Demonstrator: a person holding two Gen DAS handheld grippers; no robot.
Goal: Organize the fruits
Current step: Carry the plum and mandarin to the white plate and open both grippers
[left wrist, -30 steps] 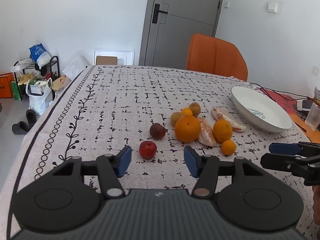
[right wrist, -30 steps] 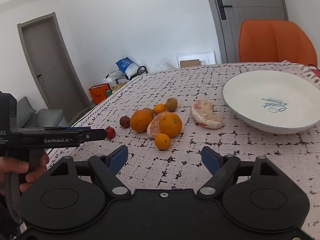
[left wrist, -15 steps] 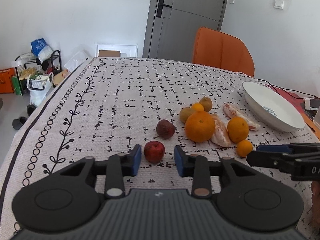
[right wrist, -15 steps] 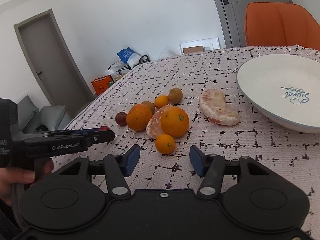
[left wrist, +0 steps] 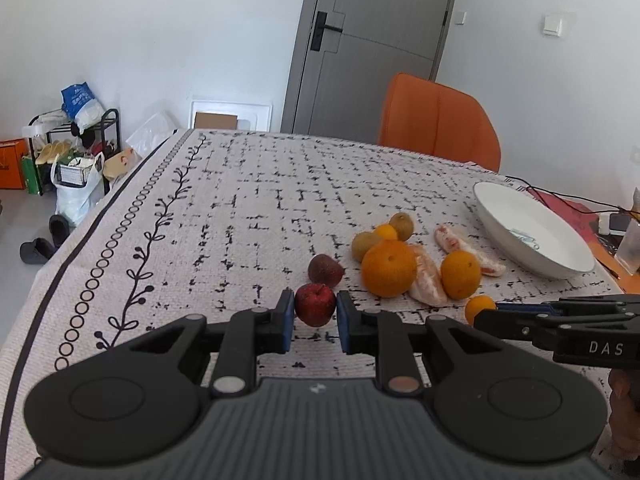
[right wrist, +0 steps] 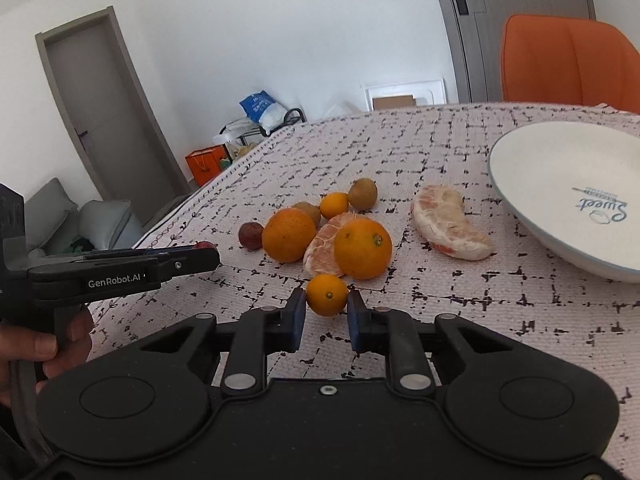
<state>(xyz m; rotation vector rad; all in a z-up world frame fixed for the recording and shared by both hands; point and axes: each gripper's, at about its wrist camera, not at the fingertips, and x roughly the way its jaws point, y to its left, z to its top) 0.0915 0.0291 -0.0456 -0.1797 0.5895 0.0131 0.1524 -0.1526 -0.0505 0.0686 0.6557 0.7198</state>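
Each hand-held gripper has just closed on a fruit: left [left wrist: 315, 322] on the apple [left wrist: 315, 303], right [right wrist: 326, 316] on the mandarin [right wrist: 327, 294], probably bound for the plate [right wrist: 532, 216].

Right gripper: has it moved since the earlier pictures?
Yes. The right gripper came forward toward the fruit pile, and its fingers have just been closing on the small orange, now clamped.

- Home dining room: table [left wrist: 248, 200] under patterned cloth
- orange chair [left wrist: 438, 122] at table's far edge
- grey door [left wrist: 372, 44] behind chair
- shoe rack [left wrist: 76, 140], bags, slippers left of table
- sofa cushions [right wrist: 76, 220] beyond table's left edge
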